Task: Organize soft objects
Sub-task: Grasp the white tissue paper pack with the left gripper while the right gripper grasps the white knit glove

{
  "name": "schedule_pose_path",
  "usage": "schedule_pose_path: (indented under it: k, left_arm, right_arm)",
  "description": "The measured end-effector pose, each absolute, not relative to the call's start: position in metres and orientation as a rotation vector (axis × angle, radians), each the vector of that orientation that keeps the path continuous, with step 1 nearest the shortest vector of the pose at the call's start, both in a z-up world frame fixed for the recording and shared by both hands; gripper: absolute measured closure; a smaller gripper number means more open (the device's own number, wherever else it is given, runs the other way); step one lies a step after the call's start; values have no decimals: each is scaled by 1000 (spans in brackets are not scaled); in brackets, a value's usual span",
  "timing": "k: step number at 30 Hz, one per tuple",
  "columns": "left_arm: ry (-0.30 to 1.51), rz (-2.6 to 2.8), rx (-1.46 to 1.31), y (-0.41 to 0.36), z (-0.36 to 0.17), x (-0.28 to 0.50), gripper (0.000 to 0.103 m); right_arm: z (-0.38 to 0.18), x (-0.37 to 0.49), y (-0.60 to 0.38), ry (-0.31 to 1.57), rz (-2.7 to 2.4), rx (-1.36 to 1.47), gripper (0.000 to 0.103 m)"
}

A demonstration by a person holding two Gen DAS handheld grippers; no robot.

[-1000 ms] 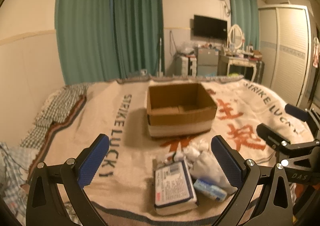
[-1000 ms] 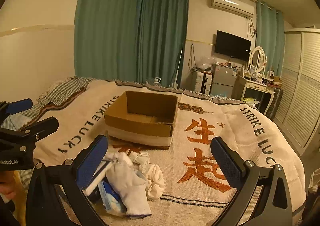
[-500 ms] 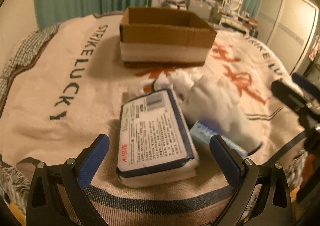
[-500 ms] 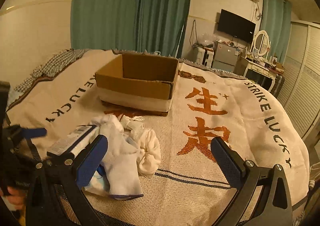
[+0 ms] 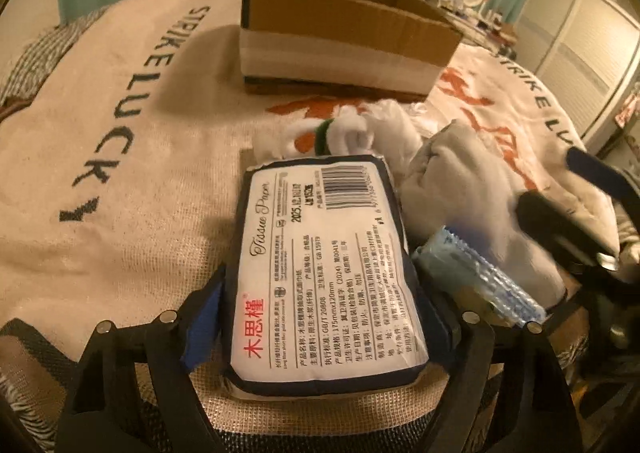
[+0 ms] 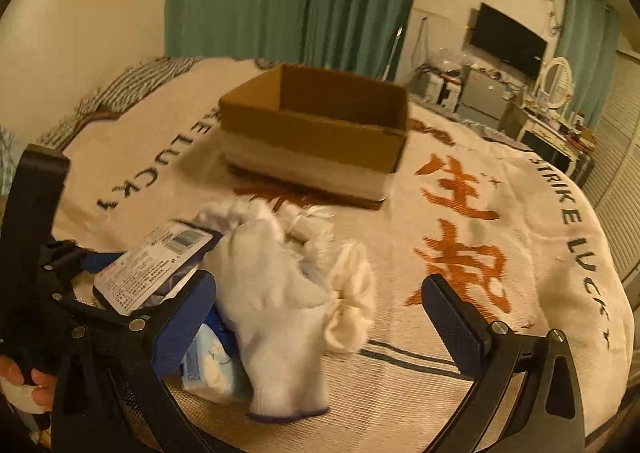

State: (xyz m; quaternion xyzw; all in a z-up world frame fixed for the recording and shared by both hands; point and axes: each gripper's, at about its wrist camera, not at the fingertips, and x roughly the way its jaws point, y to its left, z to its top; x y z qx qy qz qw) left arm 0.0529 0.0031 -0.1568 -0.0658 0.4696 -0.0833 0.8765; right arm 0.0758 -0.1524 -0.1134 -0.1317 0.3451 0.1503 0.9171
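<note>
From the left wrist, the left gripper (image 5: 320, 317) straddles the tissue paper pack (image 5: 320, 265), fingers against its sides, apparently grasping it, nearer than the cardboard box (image 5: 340, 37). From the right wrist, the right gripper (image 6: 316, 317) hangs released over the white sock (image 6: 276, 305), also nearer than the box. This looks like the pick-up step; next, lift the pack into the box.

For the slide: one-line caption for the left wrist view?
Left gripper closing around a tissue pack on the blanket, socks and cardboard box beyond.
</note>
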Motion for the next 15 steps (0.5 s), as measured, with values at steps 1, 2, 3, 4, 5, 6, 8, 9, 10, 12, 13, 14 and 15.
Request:
schedule_pose_path:
  k: [1, 2, 3, 4, 5, 6, 8, 9, 10, 12, 13, 14, 15]
  left_arm:
    - [963, -175, -116, 2, -152, 50, 24]
    - [947, -169, -93, 2, -147, 47, 25]
    - [932, -160, -74, 2, -143, 44, 25]
    - [916, -149, -57, 4, -138, 42, 25]
    - [891, -131, -37, 7, -131, 40, 25]
    - [883, -118, -18, 10, -128, 40, 25]
    - [858, -96, 13, 17, -122, 40, 25]
    - [852, -88, 26, 20, -122, 41, 25]
    - [851, -81, 33, 23, -123, 43, 25]
    - [858, -74, 8, 31, -124, 45, 25]
    - [859, -72, -4, 33, -124, 45, 25]
    - [859, -67, -12, 36, -123, 46, 25]
    - [856, -57, -14, 39, -122, 46, 25]
  right_arm:
    - [-117, 78, -149, 715, 316, -272, 2]
    - [-118, 80, -147, 720, 320, -267, 9]
    - [-119, 82, -145, 727, 328, -260, 14]
    - [-120, 84, -143, 735, 339, -253, 15]
    - [-120, 87, -140, 744, 347, -245, 16]
    - [-121, 89, -138, 748, 352, -241, 17]
    - [-122, 92, -134, 759, 372, -230, 19]
    - [-122, 94, -133, 768, 383, -210, 20]
    - [-123, 96, -132, 778, 391, -196, 20]
    - [-128, 102, -129, 798, 383, -199, 23]
    - [-130, 103, -127, 804, 372, -217, 25]
    - [-133, 102, -125, 813, 368, -236, 28]
    - [-135, 101, -124, 818, 373, -237, 28]
